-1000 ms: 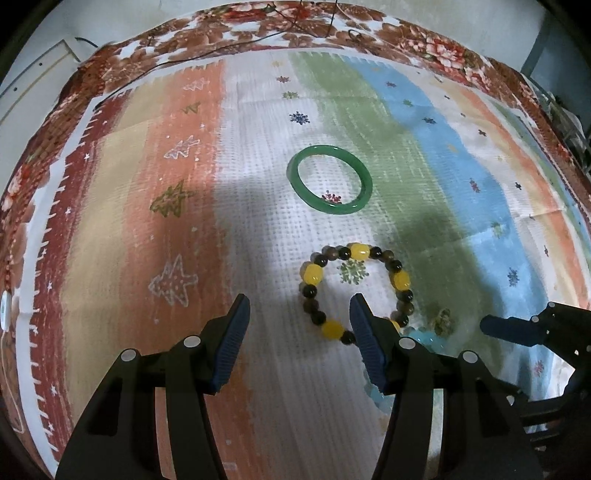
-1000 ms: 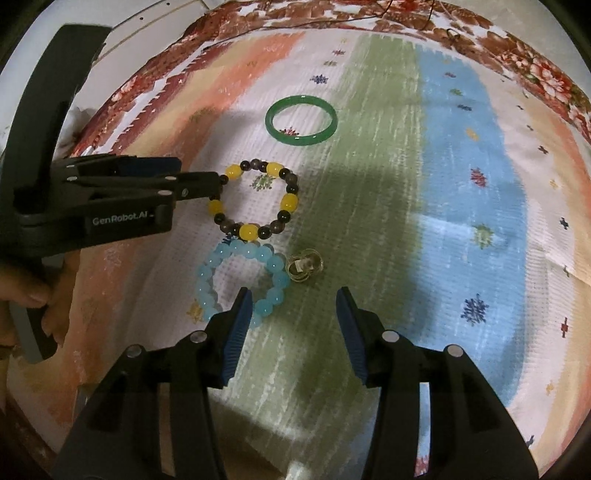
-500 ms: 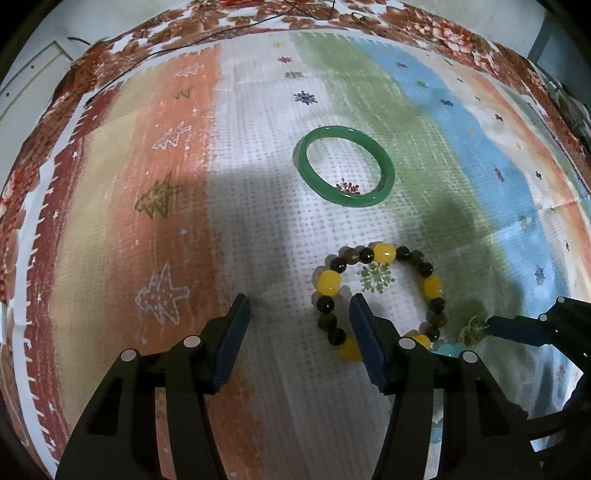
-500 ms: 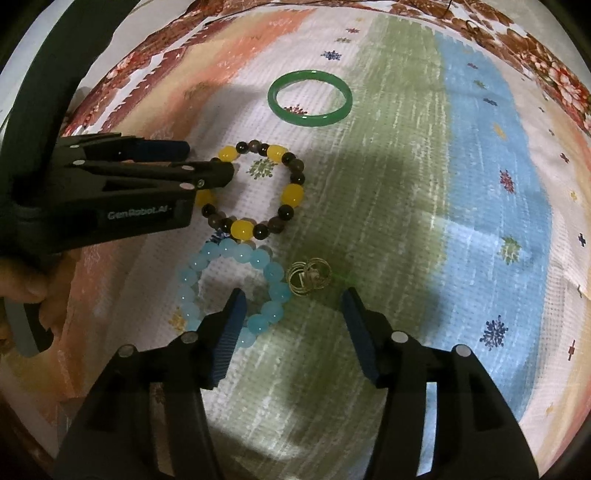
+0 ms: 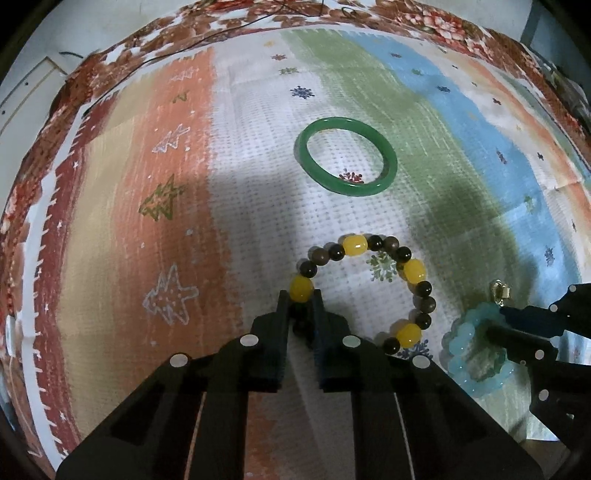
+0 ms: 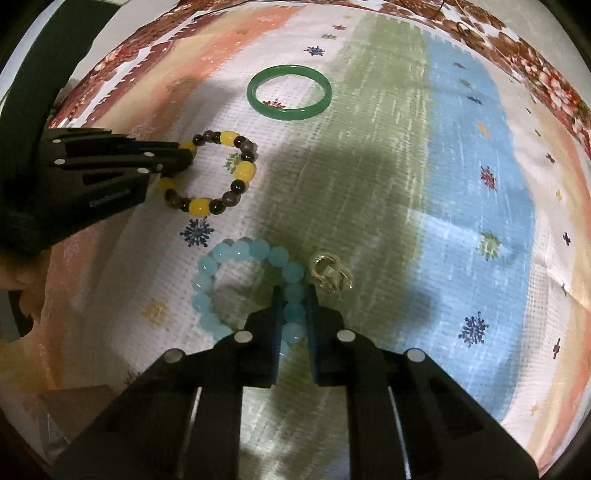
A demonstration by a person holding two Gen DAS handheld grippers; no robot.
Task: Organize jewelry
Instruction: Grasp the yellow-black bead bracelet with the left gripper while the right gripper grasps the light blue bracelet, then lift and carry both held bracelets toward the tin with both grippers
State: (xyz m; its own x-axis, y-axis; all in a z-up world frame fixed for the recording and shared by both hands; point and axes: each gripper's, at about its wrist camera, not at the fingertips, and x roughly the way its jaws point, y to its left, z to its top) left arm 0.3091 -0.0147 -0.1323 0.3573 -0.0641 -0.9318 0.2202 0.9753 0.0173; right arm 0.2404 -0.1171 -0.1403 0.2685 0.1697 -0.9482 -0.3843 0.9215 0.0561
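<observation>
My left gripper (image 5: 300, 300) is shut on the near-left side of the yellow and dark beaded bracelet (image 5: 413, 271), which lies on the striped cloth. It also shows in the right wrist view (image 6: 242, 173) with the left gripper (image 6: 184, 157) on it. My right gripper (image 6: 294, 295) is shut on the right side of the light blue beaded bracelet (image 6: 221, 256), seen too in the left wrist view (image 5: 461, 354). A small gold ring cluster (image 6: 330, 275) lies just right of it. A green bangle (image 5: 347, 160) lies farther back, free of both grippers.
The striped cloth (image 5: 184, 192) with star and snowflake prints covers the table, with a red floral border (image 5: 443, 26) at the far edge. A thin dark cord (image 5: 177, 44) runs along the back. A hand (image 6: 14, 280) holds the left gripper.
Both grippers were open above the bracelets. Each has lowered and shut, the left on the yellow and dark bracelet, the right on the blue one.
</observation>
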